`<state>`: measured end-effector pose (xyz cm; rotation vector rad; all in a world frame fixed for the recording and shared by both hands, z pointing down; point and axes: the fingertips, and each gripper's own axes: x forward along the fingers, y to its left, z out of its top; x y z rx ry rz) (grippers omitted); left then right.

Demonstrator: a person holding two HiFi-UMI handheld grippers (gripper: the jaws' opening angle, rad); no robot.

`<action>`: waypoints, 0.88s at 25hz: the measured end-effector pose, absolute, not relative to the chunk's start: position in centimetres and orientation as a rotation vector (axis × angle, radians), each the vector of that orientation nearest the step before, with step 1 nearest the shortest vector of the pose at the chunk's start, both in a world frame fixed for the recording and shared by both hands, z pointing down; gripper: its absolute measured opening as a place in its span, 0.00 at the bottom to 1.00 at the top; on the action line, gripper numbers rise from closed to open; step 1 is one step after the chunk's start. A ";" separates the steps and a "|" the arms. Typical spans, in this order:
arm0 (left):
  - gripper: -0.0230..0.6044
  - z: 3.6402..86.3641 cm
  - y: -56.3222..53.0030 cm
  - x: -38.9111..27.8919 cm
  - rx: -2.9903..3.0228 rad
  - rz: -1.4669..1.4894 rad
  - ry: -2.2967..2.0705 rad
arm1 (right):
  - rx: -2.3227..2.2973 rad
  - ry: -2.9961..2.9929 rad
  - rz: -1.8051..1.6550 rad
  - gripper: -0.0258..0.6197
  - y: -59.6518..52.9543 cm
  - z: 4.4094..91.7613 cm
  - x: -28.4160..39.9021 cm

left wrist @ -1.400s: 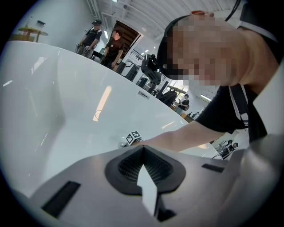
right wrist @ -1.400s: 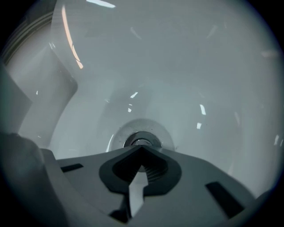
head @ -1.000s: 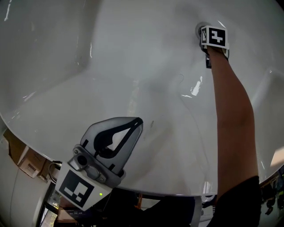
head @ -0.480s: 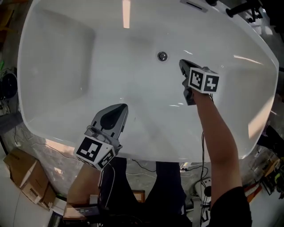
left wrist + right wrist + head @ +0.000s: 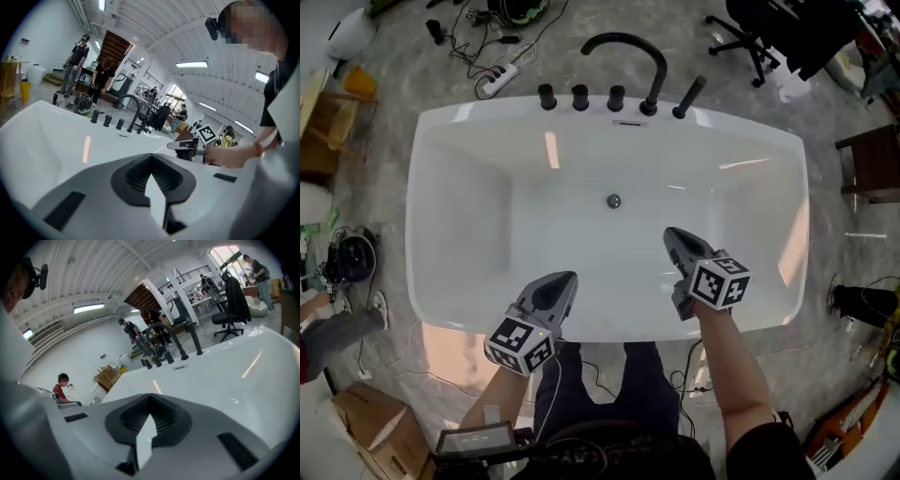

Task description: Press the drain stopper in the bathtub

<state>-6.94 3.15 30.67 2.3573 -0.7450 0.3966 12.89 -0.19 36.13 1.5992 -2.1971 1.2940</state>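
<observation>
Plainly, the drain stopper (image 5: 614, 201) lies farther and slightly left of the right gripper (image 5: 673, 236), which is nearer than the left gripper (image 5: 565, 279); both are clenched empty.

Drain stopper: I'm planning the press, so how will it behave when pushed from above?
The stopper looks like a small round metal cap set in the bathtub floor, so probably rigid, unlikely to tip or roll. Its shiny top may be slippery; press centrally.

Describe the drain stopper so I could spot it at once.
Find the big white bathtub. On its floor, in line with the curved black faucet, sits the drain stopper. It is the only small round grey disc on plain white.
</observation>
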 end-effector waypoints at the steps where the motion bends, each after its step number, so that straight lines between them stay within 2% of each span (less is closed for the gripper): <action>1: 0.05 29.4 2.9 -6.8 2.368 0.389 -0.739 | 1.603 -2.229 1.268 0.06 -0.1 34.2 12.5; 11: 0.05 18.3 2.6 -5.0 2.477 0.308 -0.695 | 1.603 -2.475 0.988 0.06 3.0 18.5 9.7; 22: 0.05 11.8 5.6 -4.1 2.560 0.262 -0.650 | 1.744 -2.579 0.915 0.06 10.0 11.5 9.9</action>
